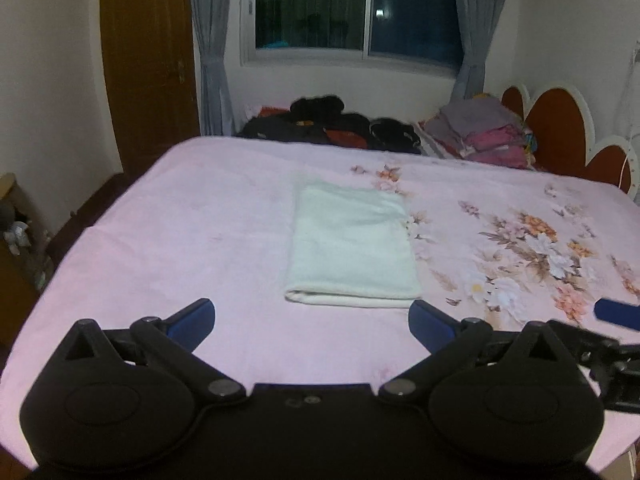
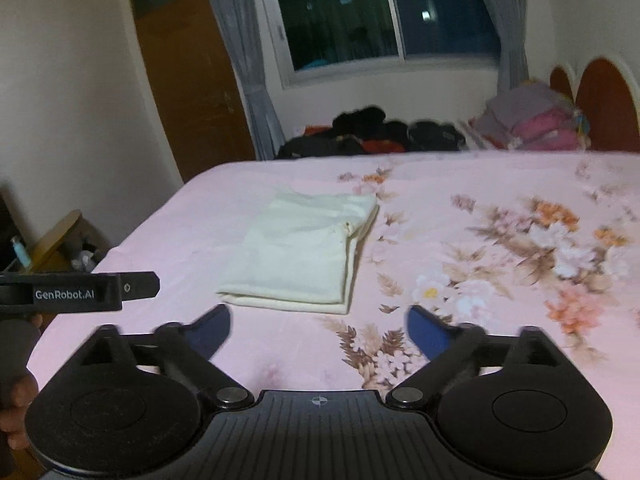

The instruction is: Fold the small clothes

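From the left wrist view, the left claw (image 1: 311,320) has its jaws wide apart and holds nothing. The white cloth (image 1: 352,246) lies folded flat on the pink bed (image 1: 160,220), a little way past the tips. From the right wrist view, the right claw (image 2: 318,328) is also spread wide and empty, with the cloth up ahead to its left. A finger that bumps the neat stack could push the layers crooked and undo the fold.

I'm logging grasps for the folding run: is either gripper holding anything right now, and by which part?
Nothing is held. The left gripper and right gripper are both open and empty, short of the folded white cloth on the bed.
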The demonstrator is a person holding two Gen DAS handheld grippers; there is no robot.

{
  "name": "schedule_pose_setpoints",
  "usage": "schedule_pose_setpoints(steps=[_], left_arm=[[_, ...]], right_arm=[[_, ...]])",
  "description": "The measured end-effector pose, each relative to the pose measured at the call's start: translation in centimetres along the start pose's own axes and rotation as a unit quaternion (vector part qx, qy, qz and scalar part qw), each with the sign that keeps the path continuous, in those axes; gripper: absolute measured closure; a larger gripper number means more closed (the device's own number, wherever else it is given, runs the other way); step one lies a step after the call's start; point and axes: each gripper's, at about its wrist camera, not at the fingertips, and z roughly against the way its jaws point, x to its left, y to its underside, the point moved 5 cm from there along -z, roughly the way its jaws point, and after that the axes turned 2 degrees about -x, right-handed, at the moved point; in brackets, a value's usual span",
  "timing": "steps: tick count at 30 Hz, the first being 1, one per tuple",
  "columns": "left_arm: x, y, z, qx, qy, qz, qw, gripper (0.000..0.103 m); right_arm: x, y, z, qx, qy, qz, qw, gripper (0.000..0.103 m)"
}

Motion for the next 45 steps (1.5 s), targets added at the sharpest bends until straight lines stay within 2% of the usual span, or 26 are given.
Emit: schedule_pose_setpoints(steps=[2,4,10,17,45], left_arm=[[0.1,0.5,1.9,-0.015,0.000,-0.001,0.9999,0.000],[0.1,0.9,3.4,-0.028,0.001,-0.007,0.9996,0.000],[1.1,2.1,5.2,-0.019,-0.020,0.027,0.9993,0.000],[1.4,2.3,6.5,-0.035,-0.059,0.020,0.9975,0.000],[0.2,1.6,6.6,-0.026,-0.049,0.016,0.9984,0.000]], right_arm=[[0.8,0.0,1.8,-0.012,0.008,0.013,1.000,0.000],[1.6,0.1,3.2,-0.017,0.008,0.021,1.000,0.000],[3.0,0.3,5.4,-0.035,0.027,0.042,0.998,0.000],[3.5,0.3,6.3,-0.047,0.024,0.048,0.997,0.000],[1.1,-0.1,6.2,-0.055,0.038,0.032,0.997,0.000]])
